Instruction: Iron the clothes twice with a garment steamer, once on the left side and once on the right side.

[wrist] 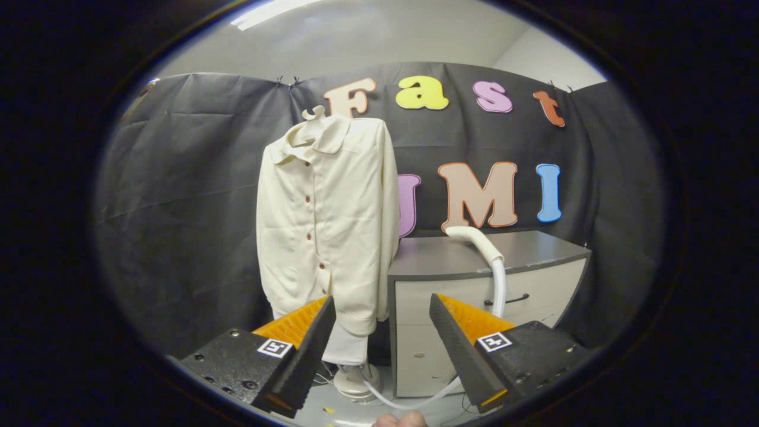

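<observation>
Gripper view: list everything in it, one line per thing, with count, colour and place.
shirt: one, cream with small dark buttons, hanging on a stand in front of the black cloth wall, beyond the jaws
hanger hook: one, cream, above the shirt collar
steamer head: one, white, resting on the cabinet top beside the shirt
hose: one, white, running from the steamer head down the cabinet front to the floor
steamer base: one, white, on the floor under the shirt
cabinet: one, grey top, pale drawers with a dark handle, beside the shirt
gripper: one, jaws open, nothing between them, short of the shirt and cabinet
</observation>
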Action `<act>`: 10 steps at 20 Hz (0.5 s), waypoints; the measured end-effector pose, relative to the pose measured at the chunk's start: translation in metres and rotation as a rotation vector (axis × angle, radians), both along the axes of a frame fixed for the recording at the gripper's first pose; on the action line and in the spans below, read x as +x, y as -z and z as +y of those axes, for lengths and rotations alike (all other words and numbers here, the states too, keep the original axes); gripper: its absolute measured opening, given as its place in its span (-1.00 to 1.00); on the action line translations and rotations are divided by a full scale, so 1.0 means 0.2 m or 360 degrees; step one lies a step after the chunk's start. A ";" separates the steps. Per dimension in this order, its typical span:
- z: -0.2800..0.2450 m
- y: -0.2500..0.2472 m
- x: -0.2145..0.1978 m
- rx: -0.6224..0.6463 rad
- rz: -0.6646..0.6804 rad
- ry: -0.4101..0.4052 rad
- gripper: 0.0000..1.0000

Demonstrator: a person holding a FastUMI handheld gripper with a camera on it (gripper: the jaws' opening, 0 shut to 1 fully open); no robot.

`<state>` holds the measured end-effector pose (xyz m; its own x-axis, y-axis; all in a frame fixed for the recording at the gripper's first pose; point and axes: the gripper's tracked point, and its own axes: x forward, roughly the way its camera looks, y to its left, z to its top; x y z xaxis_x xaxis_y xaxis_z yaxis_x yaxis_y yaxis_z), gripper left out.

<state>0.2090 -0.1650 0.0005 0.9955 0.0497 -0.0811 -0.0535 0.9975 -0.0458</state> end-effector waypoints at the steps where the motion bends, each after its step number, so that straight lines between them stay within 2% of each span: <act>1: -0.04 0.00 0.04 0.0004 0.0005 -0.0006 0.95; 10: -0.45 0.04 0.38 -0.0025 0.0050 0.0014 0.95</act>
<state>0.2846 -0.2540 -0.0077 0.9928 0.0396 -0.1131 -0.0466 0.9971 -0.0596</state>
